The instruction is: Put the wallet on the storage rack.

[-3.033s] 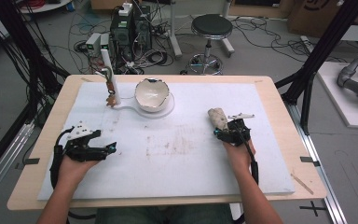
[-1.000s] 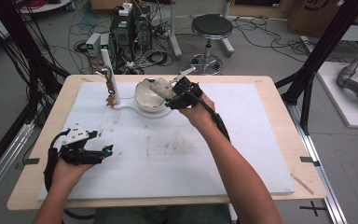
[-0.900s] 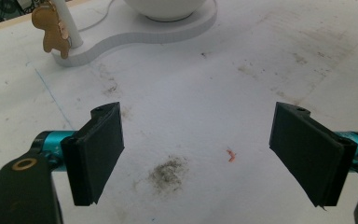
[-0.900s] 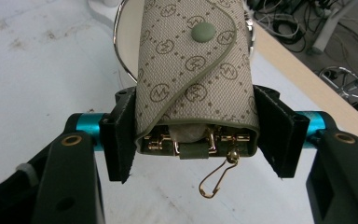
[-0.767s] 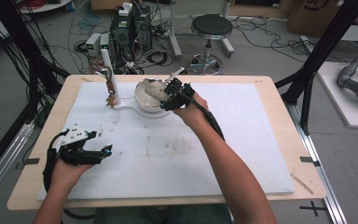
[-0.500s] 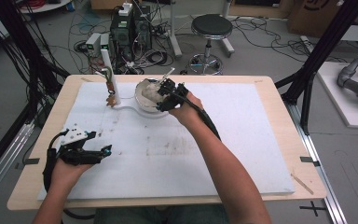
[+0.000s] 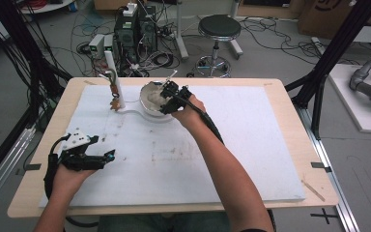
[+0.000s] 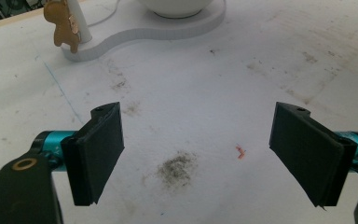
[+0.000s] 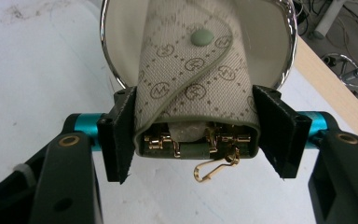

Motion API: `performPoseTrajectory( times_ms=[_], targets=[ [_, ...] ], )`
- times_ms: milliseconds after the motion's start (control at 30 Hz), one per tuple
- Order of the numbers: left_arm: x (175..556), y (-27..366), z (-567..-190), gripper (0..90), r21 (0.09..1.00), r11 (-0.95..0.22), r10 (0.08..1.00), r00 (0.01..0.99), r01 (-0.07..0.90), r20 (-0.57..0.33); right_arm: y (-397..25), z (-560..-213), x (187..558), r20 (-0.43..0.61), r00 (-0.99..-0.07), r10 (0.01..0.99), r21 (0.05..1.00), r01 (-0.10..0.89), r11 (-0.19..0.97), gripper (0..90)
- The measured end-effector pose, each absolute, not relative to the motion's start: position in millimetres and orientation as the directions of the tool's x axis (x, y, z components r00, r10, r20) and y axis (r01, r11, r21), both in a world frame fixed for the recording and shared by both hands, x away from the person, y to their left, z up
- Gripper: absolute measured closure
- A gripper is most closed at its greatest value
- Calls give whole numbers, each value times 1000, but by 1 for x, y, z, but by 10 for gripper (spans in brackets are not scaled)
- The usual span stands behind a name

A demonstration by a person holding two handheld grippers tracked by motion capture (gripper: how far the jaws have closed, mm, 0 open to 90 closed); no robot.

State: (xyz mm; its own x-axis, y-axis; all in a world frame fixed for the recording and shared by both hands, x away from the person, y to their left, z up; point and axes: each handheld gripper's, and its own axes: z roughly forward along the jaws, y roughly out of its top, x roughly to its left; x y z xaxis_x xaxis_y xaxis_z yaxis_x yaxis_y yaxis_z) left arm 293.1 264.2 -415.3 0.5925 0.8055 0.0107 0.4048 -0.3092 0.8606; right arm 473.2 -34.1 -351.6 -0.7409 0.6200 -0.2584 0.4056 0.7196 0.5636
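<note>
My right gripper is shut on a beige monogrammed pouch with a green snap button and gold key hooks at its near end. The pouch's far end lies inside a white bowl with a shiny rim. In the high view, the right gripper reaches over the bowl at the back of the table. My left gripper rests low at the front left, and its jaws stand wide apart over bare mat. In its own view the left gripper is open with nothing between its pads.
The bowl stands on a curved white base that also carries a white post with a small brown figure hanging on it. A stained white mat covers the wooden table. A small orange scrap lies near the left gripper.
The right gripper has carried the pouch from the table's right side to the bowl and, in the last second, shifted left over it. The left gripper has stayed where it was.
</note>
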Motion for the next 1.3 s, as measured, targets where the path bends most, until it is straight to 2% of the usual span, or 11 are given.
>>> performPoseTrajectory(
  times_ms=[167,300,533,633,767,867,933,1300],
  targets=[
    [292,266,-415,176,863,-297,813,582,408,5,-28,-353,473,-277,-733,621,597,375,709,349],
    [292,266,-415,176,861,-303,812,584,409,8,-26,-354,473,-292,-727,621,589,375,716,332],
    [293,266,-415,176,863,-299,809,587,406,4,-34,-347,470,-292,-708,643,610,380,695,210],
    [293,266,-415,176,864,-297,810,587,407,2,-42,-342,465,-258,-707,658,613,407,677,205],
    [293,265,-415,176,863,-299,807,590,407,1,-61,-340,451,-243,-707,664,662,379,646,205],
    [293,262,-415,176,864,-301,805,594,403,3,-77,-339,444,-230,-699,677,659,400,637,205],
    [293,261,-415,176,864,-306,800,600,400,6,-90,-337,438,-226,-696,682,690,380,616,205],
    [298,254,-414,176,872,-306,790,614,382,8,-158,-331,412,-174,-651,739,747,401,530,205]
  ],
)
